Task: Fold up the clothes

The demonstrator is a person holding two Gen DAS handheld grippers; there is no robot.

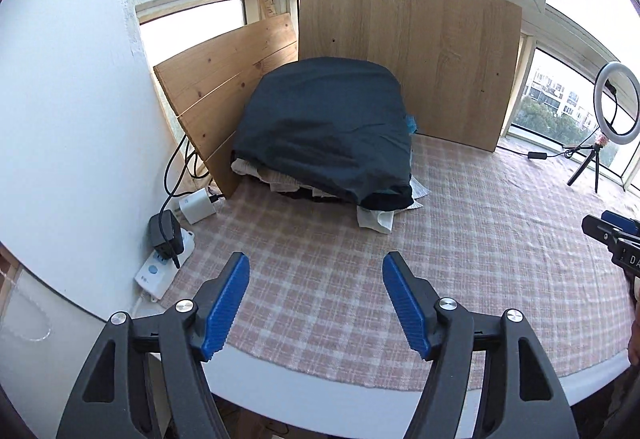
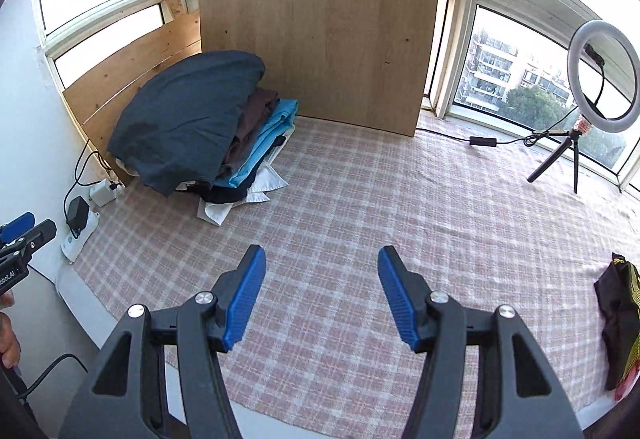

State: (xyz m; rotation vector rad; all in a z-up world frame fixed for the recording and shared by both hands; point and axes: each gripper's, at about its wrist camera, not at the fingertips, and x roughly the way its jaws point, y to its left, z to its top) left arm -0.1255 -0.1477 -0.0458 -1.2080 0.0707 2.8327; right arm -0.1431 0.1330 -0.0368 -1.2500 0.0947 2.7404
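Left wrist view: left claw [image 1: 316,293] spread wide, nothing between the blue pads, hanging over bare checked cloth [image 1: 460,247] short of the stack of clothes [image 1: 324,135]. Right wrist view: right claw [image 2: 322,289] likewise spread and empty, nearer than the stack and off to its right. Probably between garments, with the dark blue piece [image 2: 180,119] laid on top of the stack and nothing spread out for folding. Best next move, as a judgement: reach for the dark bundle [image 2: 618,323] lying well right of the stack at the cloth's edge, if that is the next garment, pinch two corners rather than the middle, and drag it onto the open cloth before the stack so the sleeves fall flat. Worth keeping both claws off the stack, since the top piece droops over its near edge and could slide. Left of the stack: power strip [image 1: 160,271] with a black adapter and cables against the white wall. Behind the stack: wooden boards [image 1: 408,59] leaning on the window frames. Far right of the stack: ring light [image 2: 602,71] on a small tripod, apartment blocks beyond the glass.
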